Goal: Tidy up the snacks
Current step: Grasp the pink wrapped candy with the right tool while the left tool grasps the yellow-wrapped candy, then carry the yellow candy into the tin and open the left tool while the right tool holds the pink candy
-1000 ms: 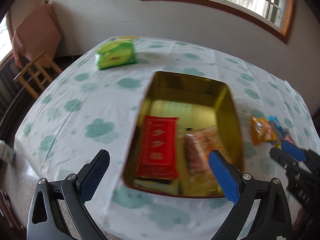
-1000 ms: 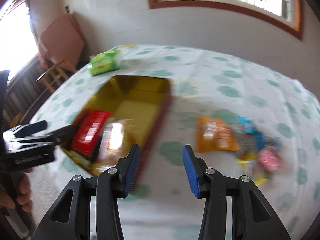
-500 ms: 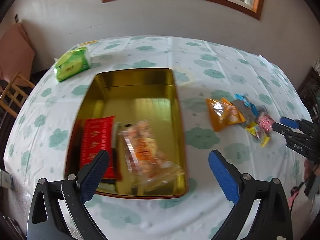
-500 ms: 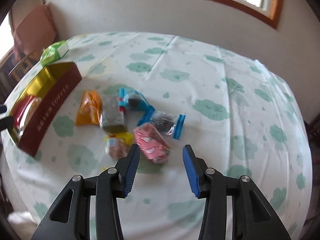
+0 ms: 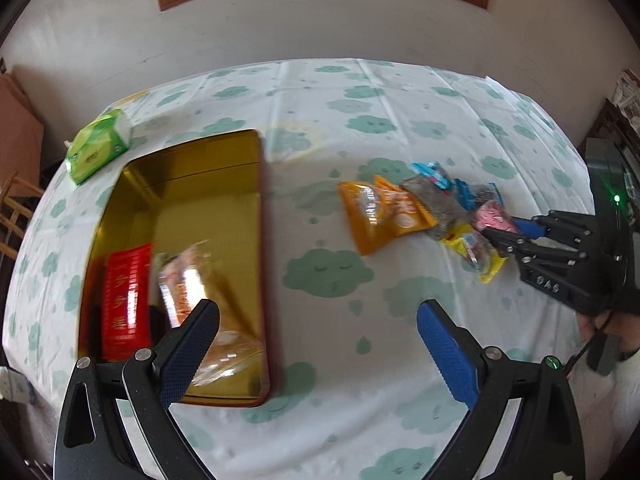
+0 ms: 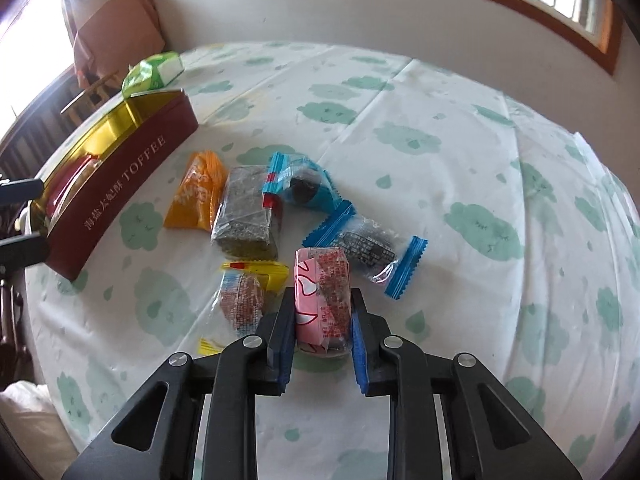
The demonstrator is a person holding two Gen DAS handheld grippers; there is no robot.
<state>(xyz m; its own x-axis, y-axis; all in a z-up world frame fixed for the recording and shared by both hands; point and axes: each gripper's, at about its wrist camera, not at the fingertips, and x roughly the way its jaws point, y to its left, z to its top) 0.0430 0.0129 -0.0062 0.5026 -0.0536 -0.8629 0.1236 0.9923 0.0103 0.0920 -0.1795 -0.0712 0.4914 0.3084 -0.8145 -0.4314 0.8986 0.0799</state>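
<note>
Right gripper (image 6: 322, 322) is clenched on the pink snack packet (image 6: 322, 292), pads pressing both its sides, the packet sitting at the near edge of the snack pile on the cloud-print tablecloth (image 6: 460, 184). At nine o'clock of it, just beside, lies a yellow-ended wrapped snack (image 6: 244, 296). Further out: a clear packet with blue ends (image 6: 366, 250) at one o'clock, a dark bar (image 6: 246, 212) at eleven, an orange packet (image 6: 196, 194) touching its left side, a blue packet (image 6: 302, 184) beyond. Over to the left gripper (image 5: 316, 344): jaws spread wide, released, nothing between them, above bare cloth. At its ten o'clock the gold-lined toffee tin (image 5: 240, 184) holds a red packet (image 5: 126, 300) and a clear orange-printed bag (image 5: 192, 292). Far corner, a green pack (image 5: 98, 148) at eleven o'clock.
</note>
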